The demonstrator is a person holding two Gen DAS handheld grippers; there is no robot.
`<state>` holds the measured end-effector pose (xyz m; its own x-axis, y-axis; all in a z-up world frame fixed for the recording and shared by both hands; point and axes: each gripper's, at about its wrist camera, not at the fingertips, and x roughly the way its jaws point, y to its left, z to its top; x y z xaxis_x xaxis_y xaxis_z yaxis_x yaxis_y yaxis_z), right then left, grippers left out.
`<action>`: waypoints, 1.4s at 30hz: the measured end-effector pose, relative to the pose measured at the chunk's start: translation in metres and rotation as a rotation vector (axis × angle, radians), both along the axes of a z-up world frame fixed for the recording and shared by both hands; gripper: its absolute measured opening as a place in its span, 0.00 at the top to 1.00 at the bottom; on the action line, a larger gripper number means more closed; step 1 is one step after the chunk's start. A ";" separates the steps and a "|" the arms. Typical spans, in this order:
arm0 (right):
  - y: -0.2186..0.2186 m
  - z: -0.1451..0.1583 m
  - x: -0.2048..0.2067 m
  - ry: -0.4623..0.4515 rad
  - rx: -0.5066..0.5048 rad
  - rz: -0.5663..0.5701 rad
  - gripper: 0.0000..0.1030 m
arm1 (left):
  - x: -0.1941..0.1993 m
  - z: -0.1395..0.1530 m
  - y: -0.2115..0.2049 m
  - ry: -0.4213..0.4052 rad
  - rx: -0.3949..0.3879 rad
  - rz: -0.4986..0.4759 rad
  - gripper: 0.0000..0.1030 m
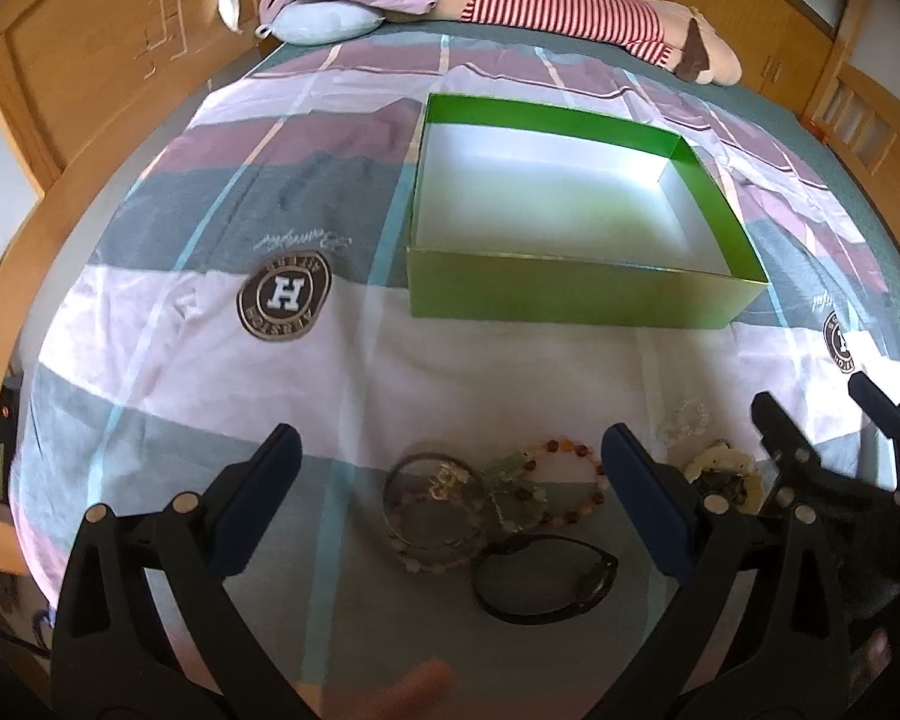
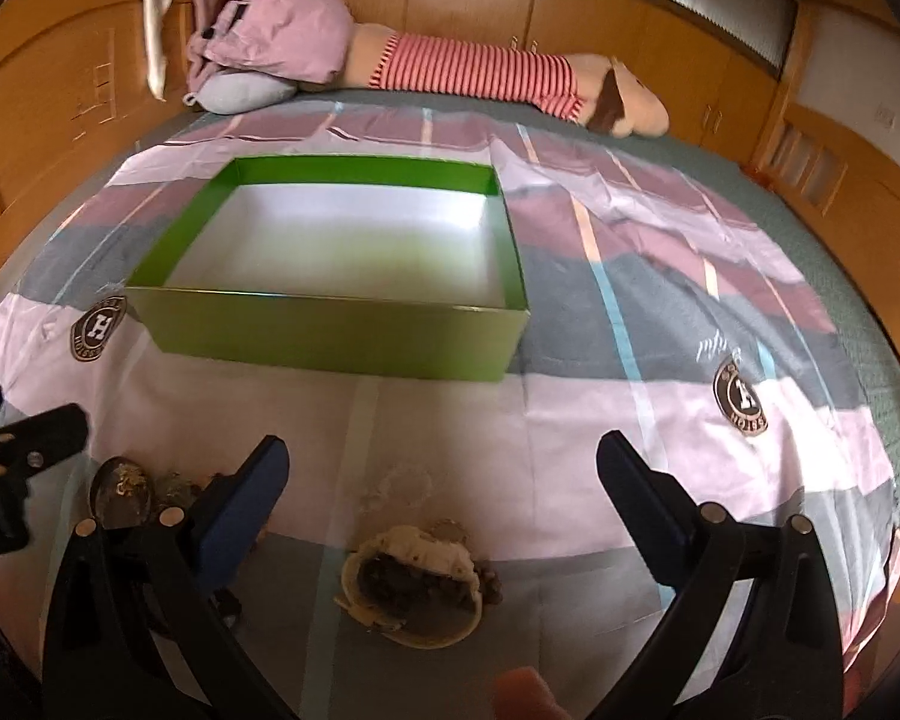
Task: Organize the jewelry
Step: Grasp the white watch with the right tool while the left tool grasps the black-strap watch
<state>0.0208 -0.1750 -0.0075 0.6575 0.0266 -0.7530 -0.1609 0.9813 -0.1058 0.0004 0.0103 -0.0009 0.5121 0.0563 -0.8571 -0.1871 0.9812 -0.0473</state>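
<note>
Bracelets [image 1: 498,510] are lying heaped on the bedspread [image 1: 168,372] between the spread, empty-handed fingers of the left gripper [image 1: 450,510] and right gripper [image 2: 438,516], both likely hovering to pick for the empty box [image 1: 570,294] beyond.

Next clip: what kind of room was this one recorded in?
Most likely a bedroom. The work surface is a bed with a patterned sheet, a long striped plush bolster and a small pillow lie at its far end, and wooden wardrobe doors surround it.
</note>
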 end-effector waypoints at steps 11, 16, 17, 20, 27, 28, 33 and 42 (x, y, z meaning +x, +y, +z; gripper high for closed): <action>-0.040 -0.010 0.020 0.220 0.128 0.006 0.20 | 0.007 -0.020 0.017 0.210 -0.256 -0.217 0.04; -0.039 -0.044 0.022 0.420 0.108 0.068 0.41 | 0.006 -0.047 -0.010 0.342 -0.154 -0.306 0.12; -0.040 -0.045 0.021 0.429 0.127 0.079 0.45 | 0.005 -0.049 -0.014 0.348 -0.146 -0.316 0.12; -0.034 -0.054 0.018 0.473 0.109 0.107 0.58 | 0.005 -0.054 -0.021 0.363 -0.118 -0.343 0.12; -0.018 -0.068 0.011 0.465 0.038 0.127 0.85 | 0.009 -0.070 -0.032 0.413 -0.058 -0.323 0.60; -0.016 -0.067 0.010 0.448 0.027 0.131 0.85 | 0.010 -0.075 -0.032 0.422 -0.048 -0.315 0.72; -0.012 -0.051 0.006 0.328 0.024 0.111 0.85 | 0.016 -0.081 -0.026 0.412 -0.085 -0.265 0.84; -0.028 -0.028 0.015 0.256 0.146 0.066 0.84 | 0.025 -0.058 0.006 0.261 -0.198 -0.150 0.88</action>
<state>0.0355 -0.2032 -0.0358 0.4398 0.1836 -0.8791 -0.2282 0.9696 0.0883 0.0257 0.0161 -0.0593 0.2643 -0.1828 -0.9470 -0.0724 0.9754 -0.2084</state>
